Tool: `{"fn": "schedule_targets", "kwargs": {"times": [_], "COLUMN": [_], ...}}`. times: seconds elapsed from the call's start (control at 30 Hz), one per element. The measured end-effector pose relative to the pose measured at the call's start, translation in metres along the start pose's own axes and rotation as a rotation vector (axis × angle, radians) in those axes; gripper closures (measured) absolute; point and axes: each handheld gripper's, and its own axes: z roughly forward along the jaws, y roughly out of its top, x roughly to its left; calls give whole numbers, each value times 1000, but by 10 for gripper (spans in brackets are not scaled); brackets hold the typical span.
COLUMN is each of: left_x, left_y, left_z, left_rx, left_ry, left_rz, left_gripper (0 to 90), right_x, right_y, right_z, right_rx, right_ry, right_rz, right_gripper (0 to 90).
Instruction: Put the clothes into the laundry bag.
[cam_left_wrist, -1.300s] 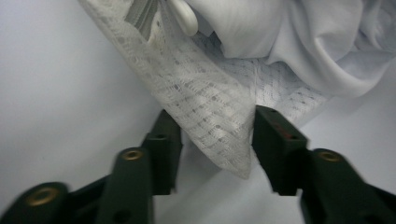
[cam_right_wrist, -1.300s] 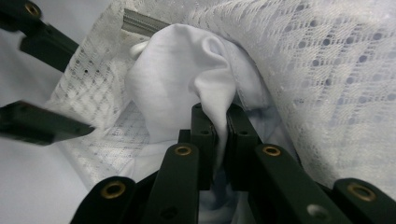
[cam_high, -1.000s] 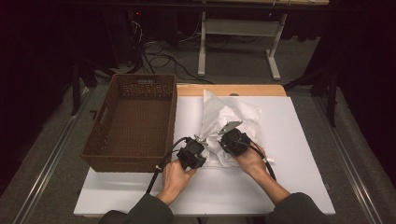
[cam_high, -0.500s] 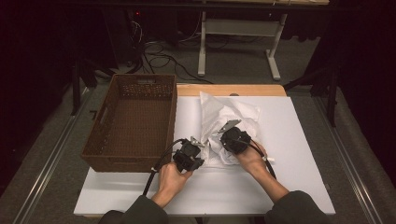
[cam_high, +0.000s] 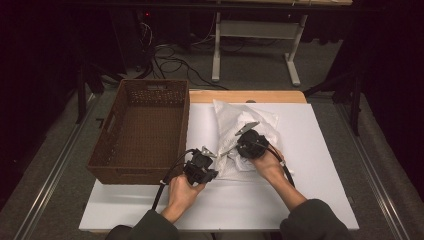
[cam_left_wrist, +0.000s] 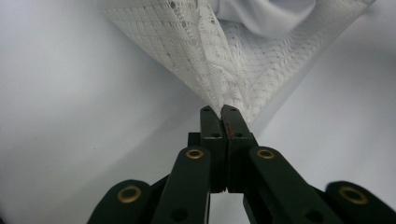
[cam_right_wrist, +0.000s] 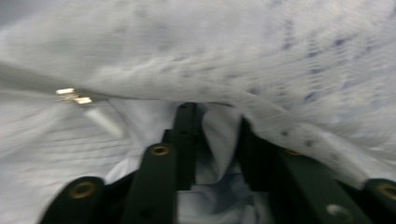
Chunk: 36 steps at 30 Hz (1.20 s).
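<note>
In the high view, I stand at the near side of the white table (cam_high: 325, 165). A white mesh bag (cam_high: 227, 120) lies in the middle of it, just to the right of the brown basket (cam_high: 145, 135). My left gripper (cam_high: 212, 159) is at the near left corner of the bag, close to the near right corner of the basket. My right gripper (cam_high: 239, 144) is over the near part of the bag, near to the left one.

In the left gripper view, my two black jaws are pressed together, and a corner of the mesh bag (cam_left_wrist: 210, 60) is pinched between their tips. The bag spreads away from the tips like a fan, and white cloth (cam_left_wrist: 266, 14) shows inside it at the far end.

In the right gripper view, the picture is blurred. My jaws have just been opening and now stand apart. They are pushed under the mesh (cam_right_wrist: 280, 56), and a fold of white cloth (cam_right_wrist: 217, 135) is between them, but they do not press on it. A small metal zipper pull (cam_right_wrist: 72, 95) is to the left.
</note>
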Motion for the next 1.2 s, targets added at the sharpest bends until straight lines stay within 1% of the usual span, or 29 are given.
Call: {"fn": "schedule_targets", "kwargs": {"times": [0.03,0.1,0.17,0.2,0.23,0.27,0.3,0.37,0.4,0.43,0.47,0.53,0.6,0.67,0.7,0.73,0.77,0.8,0.83,0.87,0.9,0.93,0.97,1.03,1.07,1.1,1.13,1.17,1.2], "left_x": [0,1,1,1,1,0,-1,-2,-3,-3,-3,-3,-2,0,0,0,1,0,1,1,0,0,1,2,2,3,4,5,4], "left_y": [0,0,0,0,0,0,0,0,-1,-1,-1,-2,-3,-3,-4,-4,-5,-5,-6,-6,-6,-6,-6,-6,-6,-6,-6,-7,-7], "left_z": [0,0,1,0,0,-1,-1,-3,-4,-4,-5,-8,-11,-14,-14,-14,-13,-12,-11,-11,-10,-10,-10,-9,-7,-6,-5,-3,-1], "left_rx": [-2,1,1,2,1,1,-2,1,2,4,3,6,9,2,-4,5,15,13,18,20,14,11,11,11,2,0,3,-1,7], "left_ry": [3,6,7,6,6,2,0,2,6,3,7,9,13,13,23,31,36,37,36,35,35,37,36,35,42,44,47,44,45], "left_rz": [-1,-2,-3,-2,-3,4,1,8,12,10,11,10,12,8,4,18,23,18,21,23,16,16,16,11,-3,-9,-14,-27,-24], "left_gripper": [886,885,885,885,885,886,886,888,889,890,891,893,894,895,894,895,894,892,889,885,880,871,850,772,701,628,578,550,520], "right_x": [5,13,21,25,26,27,27,27,26,25,25,23,22,19,17,16,17,18,20,23,26,28,31,34,36,36,37,38,39], "right_y": [-2,-5,-10,-12,-12,-13,-12,-9,-7,-4,-1,7,16,23,26,28,28,28,27,25,23,21,18,12,8,4,2,-1,-4], "right_z": [-8,-18,-24,-26,-25,-23,-20,-12,-7,-1,2,7,11,16,20,22,24,24,23,19,16,10,4,-9,-18,-25,-30,-34,-37], "right_rx": [-19,-41,-39,-22,-15,-8,9,24,23,36,43,40,37,41,51,52,48,49,48,54,45,28,13,-9,-36,-50,-60,-66,-66], "right_ry": [17,31,43,42,42,46,50,44,42,41,44,26,8,-18,-33,-33,-33,-23,-23,-17,-8,2,9,27,38,44,48,51,55], "right_rz": [-7,-42,-91,-117,-129,-123,-118,-122,-117,-119,-115,-124,-114,-115,-109,-98,-91,-98,-104,-116,-118,-133,-136,-141,-142,-150,-151,-157,-164], "right_gripper": [619,586,573,569,572,588,631,741,784,820,846,873,881,881,875,864,853,824,785,750,729,712,695,665,653,647,637,628,615]}}
